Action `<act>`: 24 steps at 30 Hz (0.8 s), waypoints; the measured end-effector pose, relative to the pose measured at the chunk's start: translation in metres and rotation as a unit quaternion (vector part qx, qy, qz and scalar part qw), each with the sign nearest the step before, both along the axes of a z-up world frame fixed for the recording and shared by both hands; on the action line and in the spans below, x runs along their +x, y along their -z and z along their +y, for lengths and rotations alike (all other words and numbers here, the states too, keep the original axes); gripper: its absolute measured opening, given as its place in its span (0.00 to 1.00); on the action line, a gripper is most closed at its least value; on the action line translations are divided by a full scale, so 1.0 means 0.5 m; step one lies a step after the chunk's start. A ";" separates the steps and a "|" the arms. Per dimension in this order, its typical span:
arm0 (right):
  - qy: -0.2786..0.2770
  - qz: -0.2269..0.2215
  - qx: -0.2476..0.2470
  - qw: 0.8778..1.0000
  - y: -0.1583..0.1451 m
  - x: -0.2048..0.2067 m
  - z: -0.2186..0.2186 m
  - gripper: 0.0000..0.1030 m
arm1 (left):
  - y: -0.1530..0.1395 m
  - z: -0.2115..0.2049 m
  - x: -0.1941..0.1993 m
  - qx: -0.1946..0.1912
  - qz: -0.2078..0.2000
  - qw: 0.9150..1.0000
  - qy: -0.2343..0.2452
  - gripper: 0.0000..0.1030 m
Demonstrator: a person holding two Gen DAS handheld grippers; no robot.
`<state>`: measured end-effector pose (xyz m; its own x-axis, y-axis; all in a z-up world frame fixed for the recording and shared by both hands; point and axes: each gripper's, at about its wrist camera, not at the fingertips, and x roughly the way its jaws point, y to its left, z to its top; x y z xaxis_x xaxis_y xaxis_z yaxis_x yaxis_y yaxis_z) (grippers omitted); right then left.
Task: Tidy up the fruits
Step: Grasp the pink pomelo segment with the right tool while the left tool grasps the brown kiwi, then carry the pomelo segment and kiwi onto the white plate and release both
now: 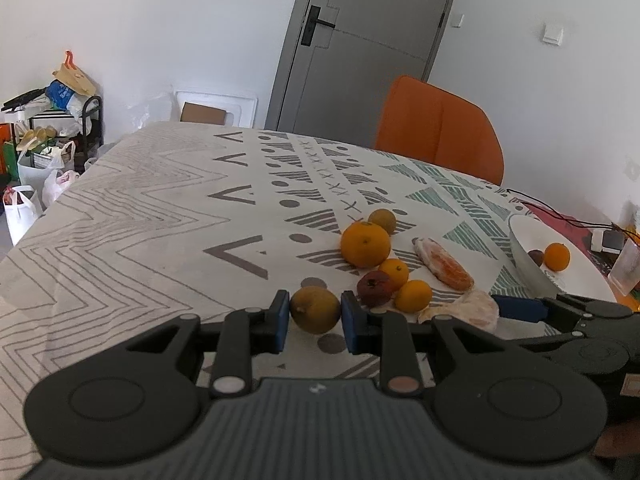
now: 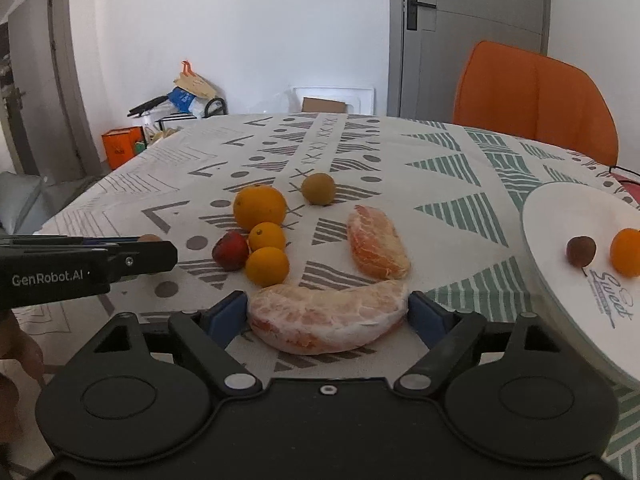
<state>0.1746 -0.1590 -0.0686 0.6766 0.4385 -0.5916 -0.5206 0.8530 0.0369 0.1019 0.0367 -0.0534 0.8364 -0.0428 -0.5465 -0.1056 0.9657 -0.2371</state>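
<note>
I hold my left gripper (image 1: pixel 315 316) low and level over the table (image 1: pixel 140 216), its blue pads pressed to both sides of a round, dull olive-brown fruit (image 1: pixel 315 309) that sits near the table's near edge. My right gripper (image 2: pixel 328 314) is level too, spread wide, with its blue pads touching the two ends of a peeled pomelo wedge (image 2: pixel 326 318) (pithy white skin, pink-orange pulp, crescent shaped); whether it truly squeezes I cannot tell. A second peeled wedge (image 2: pixel 378 242) lies just beyond it. Left of that sit a big smooth orange (image 2: pixel 260 207), two small oranges (image 2: pixel 267 266) and a wrinkled dark red fruit (image 2: pixel 230 251), bunched and touching, with another olive fruit (image 2: pixel 318 188) farther back. At the table's right edge a glossy white plate (image 2: pixel 560 216) carries a brown fruit (image 2: pixel 581 251) and a small orange (image 2: pixel 626 251). The cloth is matte, printed with grey and green geometric marks.
</note>
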 end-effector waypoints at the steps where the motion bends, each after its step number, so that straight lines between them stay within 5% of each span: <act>1: -0.002 0.003 0.005 1.000 -0.002 -0.002 -0.003 0.81 | -0.002 -0.002 -0.001 0.001 -0.002 1.000 0.001 0.25; 24: 0.050 -0.061 0.073 0.994 -0.103 -0.040 -0.141 0.78 | -0.073 -0.078 -0.010 0.025 -0.046 0.998 0.037 0.25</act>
